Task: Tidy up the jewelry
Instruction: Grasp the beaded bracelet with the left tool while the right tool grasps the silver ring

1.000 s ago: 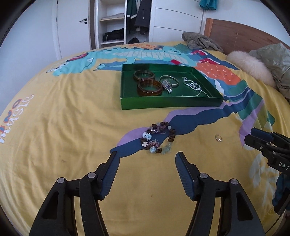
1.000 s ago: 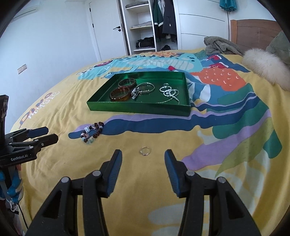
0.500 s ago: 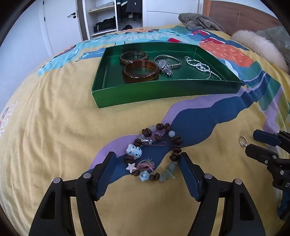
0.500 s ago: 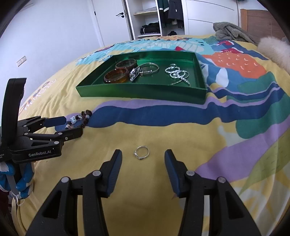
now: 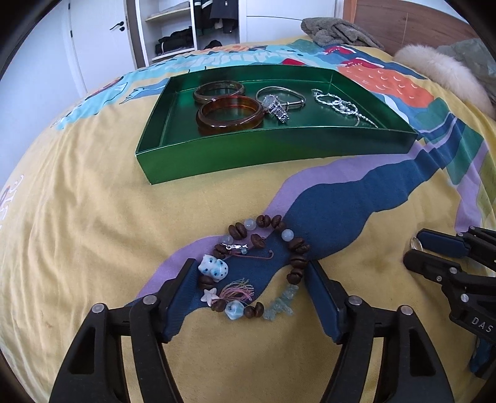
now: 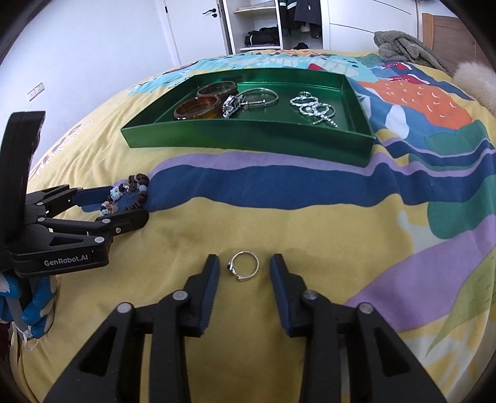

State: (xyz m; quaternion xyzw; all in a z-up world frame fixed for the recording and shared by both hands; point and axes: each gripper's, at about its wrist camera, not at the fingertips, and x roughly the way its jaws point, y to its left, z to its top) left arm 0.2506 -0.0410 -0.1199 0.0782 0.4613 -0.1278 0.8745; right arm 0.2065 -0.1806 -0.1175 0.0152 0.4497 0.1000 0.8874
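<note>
A big bed [image 5: 77, 201] fills the room, with a yellow cover that has blue, purple and orange shapes on it. Behind it are white walls [image 6: 93, 46], a white door [image 6: 192, 28] with a dark handle, and an open closet [image 5: 186, 28] with folded clothes. A brown wooden headboard [image 5: 403, 21] stands by a fluffy pillow [image 5: 440, 74].

The left hand-held gripper [image 5: 251, 279], jaws closing, straddles the beaded bracelet [image 5: 259, 263] before the green tray [image 5: 241, 158].

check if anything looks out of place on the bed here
Two pieces lie loose on the bedspread outside the green tray: the beaded bracelet and the silver ring. Everything else sits inside the tray; nothing looks damaged.
</note>
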